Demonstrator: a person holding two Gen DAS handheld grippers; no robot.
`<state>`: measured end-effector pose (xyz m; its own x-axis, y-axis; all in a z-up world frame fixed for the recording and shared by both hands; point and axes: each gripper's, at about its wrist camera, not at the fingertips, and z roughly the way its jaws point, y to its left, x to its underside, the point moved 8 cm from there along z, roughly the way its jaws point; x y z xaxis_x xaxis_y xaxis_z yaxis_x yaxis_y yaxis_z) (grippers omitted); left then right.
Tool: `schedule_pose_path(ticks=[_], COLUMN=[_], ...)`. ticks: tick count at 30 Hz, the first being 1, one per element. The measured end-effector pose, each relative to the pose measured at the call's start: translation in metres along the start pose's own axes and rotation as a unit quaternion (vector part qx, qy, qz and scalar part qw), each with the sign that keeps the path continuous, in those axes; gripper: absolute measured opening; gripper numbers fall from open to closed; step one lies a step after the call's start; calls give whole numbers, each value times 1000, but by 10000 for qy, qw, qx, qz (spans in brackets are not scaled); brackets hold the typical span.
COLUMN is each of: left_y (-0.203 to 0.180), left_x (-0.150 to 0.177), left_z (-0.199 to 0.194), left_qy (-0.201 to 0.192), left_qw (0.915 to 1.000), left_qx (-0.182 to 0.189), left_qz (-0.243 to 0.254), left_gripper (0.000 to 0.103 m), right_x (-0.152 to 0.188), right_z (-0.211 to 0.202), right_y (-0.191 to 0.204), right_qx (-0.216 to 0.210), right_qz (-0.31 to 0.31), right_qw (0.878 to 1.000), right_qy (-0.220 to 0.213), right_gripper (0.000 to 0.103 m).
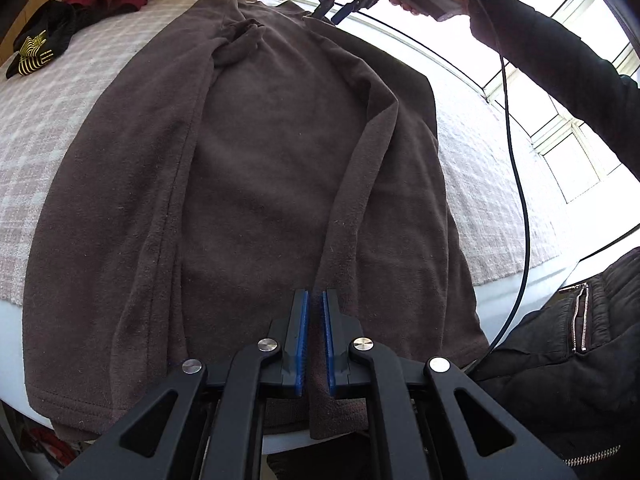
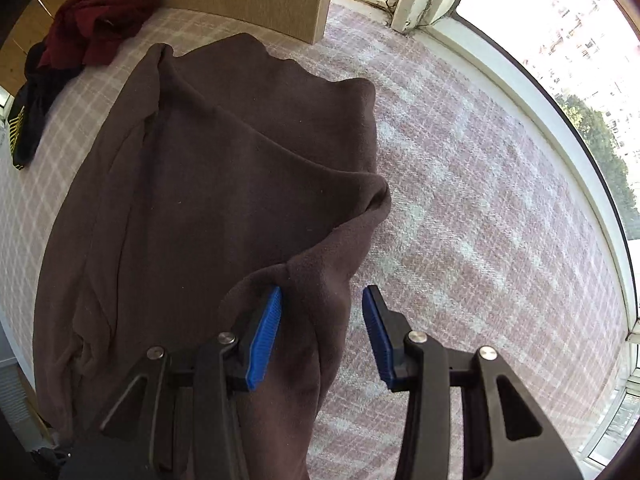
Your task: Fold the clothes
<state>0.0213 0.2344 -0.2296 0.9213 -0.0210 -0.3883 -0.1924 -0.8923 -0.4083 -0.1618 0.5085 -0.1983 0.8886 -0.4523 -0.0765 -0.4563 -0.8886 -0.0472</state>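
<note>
Brown sweater spread on the bed.
Left hand-held gripper pinches its hem fold; right hand-held gripper gapes apart around a raised fold.

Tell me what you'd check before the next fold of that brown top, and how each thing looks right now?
1. Left tool shut on the brown top: ok.
2. Right tool gripping the top: not ok, jaws open with fabric between them.
3. Top lying on the checked bedcover: ok.
4. Sleeves folded inward: ok.
5. Red garment and black garment lie apart from the top: ok.
6. Hem lying flat: cannot tell.
</note>
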Motion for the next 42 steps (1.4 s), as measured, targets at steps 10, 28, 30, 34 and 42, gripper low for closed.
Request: schedule_pose_path(ticks=[10, 28, 30, 34, 42], left_y=[4, -11, -13, -15, -15], left_x=[3, -2, 1, 7, 30], left_z=[3, -23, -25, -20, -40], left_qy=[75, -78, -72, 65, 126], left_qw=[9999, 9998, 9998, 9998, 9991], left_qx=[59, 162, 164, 111, 153], left_qz=[-59, 53, 90, 120, 370], left_gripper=[7, 7, 11, 11, 17], right_x=[14, 93, 99, 88, 166], right_z=[-3, -7, 6, 6, -47], right_y=[-33, 17, 30, 39, 8], right_qx=[-562, -676, -727, -723, -477], right_qz=[118, -906, -1035, -948, -665], right_qw=[9983, 9922, 9901, 9927, 9964], right_qy=[56, 532, 613, 187, -222], right_gripper=[6, 33, 33, 33, 49])
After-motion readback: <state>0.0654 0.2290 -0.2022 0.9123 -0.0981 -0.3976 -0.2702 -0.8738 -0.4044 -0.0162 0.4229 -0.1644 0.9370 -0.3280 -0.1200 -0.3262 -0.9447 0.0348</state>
